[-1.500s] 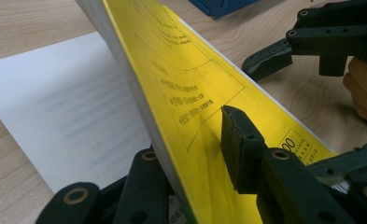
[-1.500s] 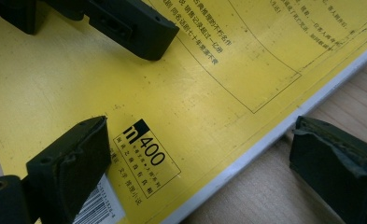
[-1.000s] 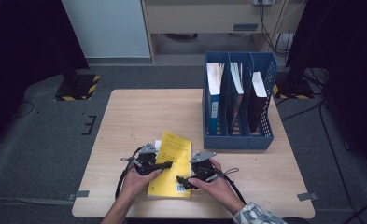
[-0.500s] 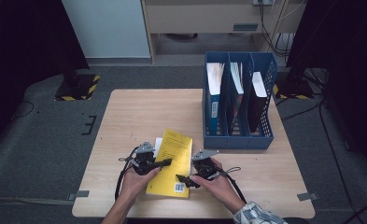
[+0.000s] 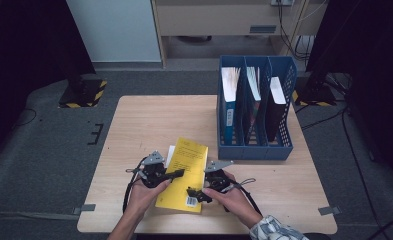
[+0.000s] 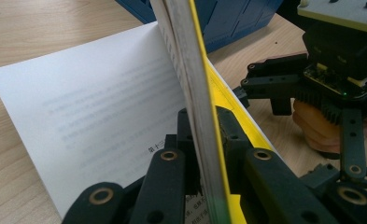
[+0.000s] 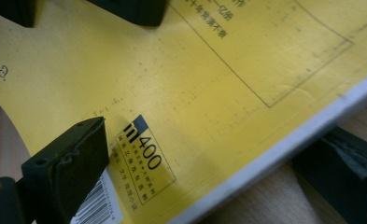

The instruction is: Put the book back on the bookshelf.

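Thin yellow paper-covered booklet (image 5: 183, 174) lies flat near the front edge of the light wooden table (image 5: 144, 120), between the two hand-held grippers, barcode sticker at its near corner. Left gripper (image 5: 176, 173) has just finished closing and is clamped on the booklet's left edge; in the left gripper view the yellow cover and a sheaf of pages (image 6: 195, 116) stand on edge between the black jaws, and a white printed page (image 6: 92, 116) lies open flat to that gripper's left. Right gripper (image 5: 195, 193) sits at the booklet's near right corner: one jaw rests on the cover beside the barcode, the other is under the booklet's edge; can't tell whether it is clenched. Blue plastic three-slot file rack (image 5: 254, 145) with upright folders stands beyond the right gripper, apart from the booklet
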The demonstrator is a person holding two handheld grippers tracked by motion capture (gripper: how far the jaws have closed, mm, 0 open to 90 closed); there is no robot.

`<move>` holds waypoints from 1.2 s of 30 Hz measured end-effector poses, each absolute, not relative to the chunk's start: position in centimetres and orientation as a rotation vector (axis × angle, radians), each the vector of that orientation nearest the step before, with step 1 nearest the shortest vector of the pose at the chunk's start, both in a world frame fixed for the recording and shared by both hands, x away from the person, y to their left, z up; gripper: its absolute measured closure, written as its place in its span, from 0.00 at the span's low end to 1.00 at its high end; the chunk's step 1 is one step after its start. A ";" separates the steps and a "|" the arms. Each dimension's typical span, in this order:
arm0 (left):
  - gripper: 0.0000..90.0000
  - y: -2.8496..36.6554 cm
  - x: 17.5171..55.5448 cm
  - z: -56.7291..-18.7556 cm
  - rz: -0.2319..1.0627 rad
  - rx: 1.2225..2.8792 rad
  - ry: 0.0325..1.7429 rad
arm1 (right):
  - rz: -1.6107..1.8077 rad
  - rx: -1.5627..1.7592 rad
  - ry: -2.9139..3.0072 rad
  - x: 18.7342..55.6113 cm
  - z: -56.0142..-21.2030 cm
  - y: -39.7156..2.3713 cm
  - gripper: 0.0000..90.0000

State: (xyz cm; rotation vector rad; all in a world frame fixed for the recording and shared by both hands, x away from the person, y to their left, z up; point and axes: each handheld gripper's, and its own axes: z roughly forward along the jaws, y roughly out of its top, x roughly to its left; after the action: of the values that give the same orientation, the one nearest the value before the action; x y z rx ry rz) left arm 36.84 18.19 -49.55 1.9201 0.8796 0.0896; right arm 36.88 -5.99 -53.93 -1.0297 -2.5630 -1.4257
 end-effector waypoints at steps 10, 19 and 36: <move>0.92 18.4 36.7 -49.2 0.065 1.891 0.855 | -1.447 -1.009 -2.485 37.3 -54.1 -5.4 0.04; 0.92 18.7 36.7 -49.1 0.107 1.914 0.851 | -1.435 -1.032 -2.405 38.3 -53.9 -5.8 0.19; 0.91 20.0 37.1 -49.0 0.091 1.897 0.863 | -1.492 -1.008 -2.488 38.7 -51.4 -6.0 0.42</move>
State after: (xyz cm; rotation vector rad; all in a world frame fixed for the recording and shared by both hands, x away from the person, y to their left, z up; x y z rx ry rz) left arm 37.11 19.97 -49.00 1.8972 0.8632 0.0913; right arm 38.66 -6.04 -51.45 -1.0079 -2.4883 -1.4923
